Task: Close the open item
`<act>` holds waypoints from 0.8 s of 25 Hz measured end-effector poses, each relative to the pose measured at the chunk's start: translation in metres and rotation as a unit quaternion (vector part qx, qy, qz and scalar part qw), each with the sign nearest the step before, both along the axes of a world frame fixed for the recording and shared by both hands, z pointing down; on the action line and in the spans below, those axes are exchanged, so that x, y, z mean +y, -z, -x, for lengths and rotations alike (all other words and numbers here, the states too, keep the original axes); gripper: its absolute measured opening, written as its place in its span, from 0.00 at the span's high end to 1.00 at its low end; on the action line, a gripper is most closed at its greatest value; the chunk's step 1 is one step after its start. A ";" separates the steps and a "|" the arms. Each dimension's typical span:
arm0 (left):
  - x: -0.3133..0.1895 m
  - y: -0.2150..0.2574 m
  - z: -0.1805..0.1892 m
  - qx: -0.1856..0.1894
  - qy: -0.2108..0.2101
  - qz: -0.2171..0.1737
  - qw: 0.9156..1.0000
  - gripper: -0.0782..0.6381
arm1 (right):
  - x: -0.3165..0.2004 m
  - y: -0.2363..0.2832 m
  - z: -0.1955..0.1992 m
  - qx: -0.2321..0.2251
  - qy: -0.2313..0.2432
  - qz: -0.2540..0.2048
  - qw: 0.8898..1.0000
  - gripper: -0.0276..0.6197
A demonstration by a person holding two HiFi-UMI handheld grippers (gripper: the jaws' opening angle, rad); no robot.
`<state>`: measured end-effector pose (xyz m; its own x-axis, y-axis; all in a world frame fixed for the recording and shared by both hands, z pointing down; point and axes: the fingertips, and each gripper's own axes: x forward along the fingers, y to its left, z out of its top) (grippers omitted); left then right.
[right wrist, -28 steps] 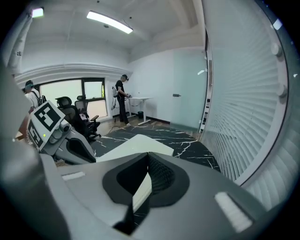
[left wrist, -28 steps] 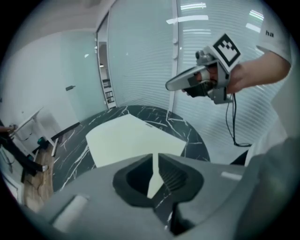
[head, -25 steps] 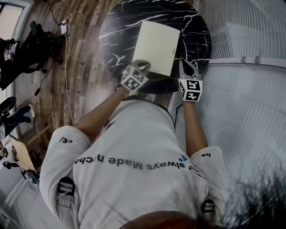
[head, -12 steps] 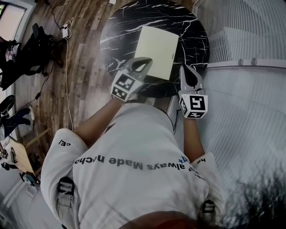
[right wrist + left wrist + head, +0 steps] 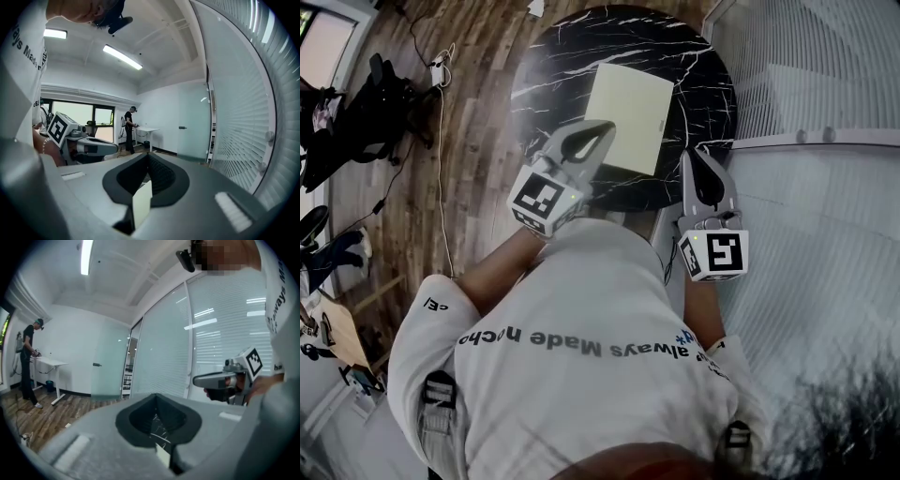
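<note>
At the counter's (image 5: 553,66) near edge, left tongs (image 5: 602,133) and right tongs (image 5: 694,157) are hovering pressed together, gripping nothing: notebook (image 5: 628,108) is lying flat shut, so closing looks done.

Left tongs (image 5: 602,133) and right tongs (image 5: 692,157) farther back from the pale notebook (image 5: 628,117), nearer the torso (image 5: 581,319).

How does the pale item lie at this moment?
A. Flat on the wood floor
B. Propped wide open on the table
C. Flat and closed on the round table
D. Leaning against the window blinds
C: the head view shows the pale item lying flat with its cover down on the black marble table, not on the floor or against the blinds.
</note>
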<state>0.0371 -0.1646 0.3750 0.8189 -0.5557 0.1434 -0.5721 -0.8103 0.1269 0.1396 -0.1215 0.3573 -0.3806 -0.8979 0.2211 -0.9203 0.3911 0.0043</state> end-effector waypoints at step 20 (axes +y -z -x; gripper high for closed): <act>0.014 0.047 0.000 0.032 -0.017 -0.025 0.999 0.89 | 0.009 0.042 0.022 -0.009 0.018 -0.028 0.999 0.95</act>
